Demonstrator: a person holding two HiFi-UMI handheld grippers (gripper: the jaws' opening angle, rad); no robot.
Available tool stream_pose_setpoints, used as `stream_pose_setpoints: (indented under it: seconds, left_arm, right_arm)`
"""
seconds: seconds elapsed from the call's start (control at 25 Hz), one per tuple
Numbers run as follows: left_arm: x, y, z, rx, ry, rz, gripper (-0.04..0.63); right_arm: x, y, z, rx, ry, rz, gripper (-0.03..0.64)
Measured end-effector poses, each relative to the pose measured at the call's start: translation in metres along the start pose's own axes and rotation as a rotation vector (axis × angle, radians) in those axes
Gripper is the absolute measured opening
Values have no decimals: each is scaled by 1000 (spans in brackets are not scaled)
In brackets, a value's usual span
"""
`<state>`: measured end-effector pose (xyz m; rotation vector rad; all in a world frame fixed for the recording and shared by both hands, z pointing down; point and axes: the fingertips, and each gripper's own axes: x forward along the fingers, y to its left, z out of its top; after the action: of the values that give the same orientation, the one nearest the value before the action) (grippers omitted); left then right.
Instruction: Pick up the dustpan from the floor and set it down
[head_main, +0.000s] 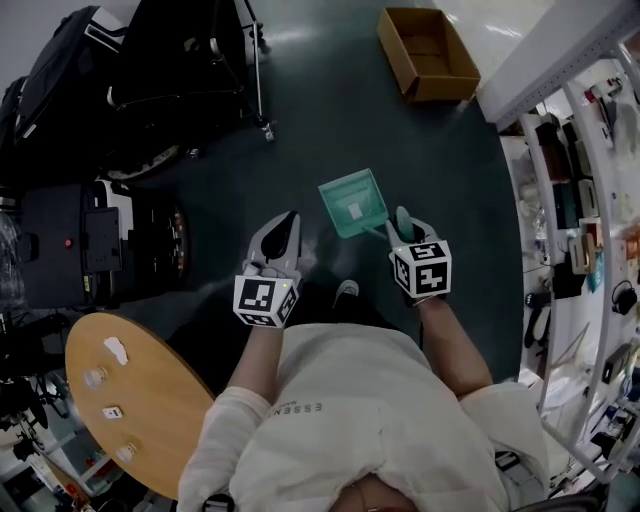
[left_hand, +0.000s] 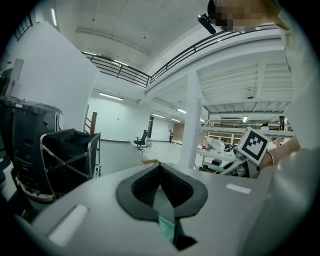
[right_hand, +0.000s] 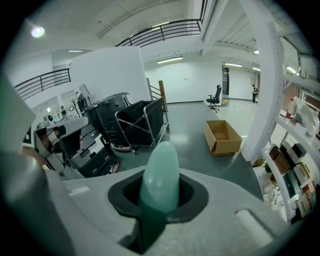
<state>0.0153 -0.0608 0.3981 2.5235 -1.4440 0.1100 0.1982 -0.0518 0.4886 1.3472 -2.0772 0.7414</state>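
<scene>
Right tool (head_main: 402, 232) is pinching the dustpan (head_main: 353, 203) by its handle, whose rounded end pokes up between the pads in the right gripper view. I grip it there, I judge, so that the green pan hangs forward and down ahead of me, apparently clear of the floor (head_main: 330, 110). Left tool (head_main: 279, 236) sits near it, jaws pressed together on nothing, idle because one grip is enough for so light a pan. Lifting looks done and setting down is not. The open floor short of the cardboard box (head_main: 428, 52) offers room.
</scene>
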Motion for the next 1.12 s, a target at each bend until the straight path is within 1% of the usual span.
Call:
stream_pose_setpoints:
  seconds: [0.12, 0.28, 0.4, 0.64, 0.88, 1.0, 1.12]
  left_arm:
    - [5, 11, -4, 6, 13, 10, 15]
    - [24, 30, -10, -18, 27, 15, 15]
    - [40, 57, -13, -37, 37, 20, 15]
    - [86, 131, -24, -98, 74, 26, 15]
    - [132, 215, -36, -149, 99, 55, 15]
    - [155, 254, -45, -160, 94, 80, 15]
    - [174, 290, -55, -185, 87, 110, 15]
  right_arm:
    - [12, 4, 3, 7, 18, 3, 51]
    - [36, 3, 13, 4, 49, 5, 51]
    - [60, 4, 26, 19, 63, 1, 51]
    - [132, 7, 66, 42, 102, -14, 51]
    - [232, 18, 92, 21, 169, -10, 52]
    - [284, 20, 101, -5, 203, 6, 52]
    - [334, 20, 111, -16, 219, 2, 52]
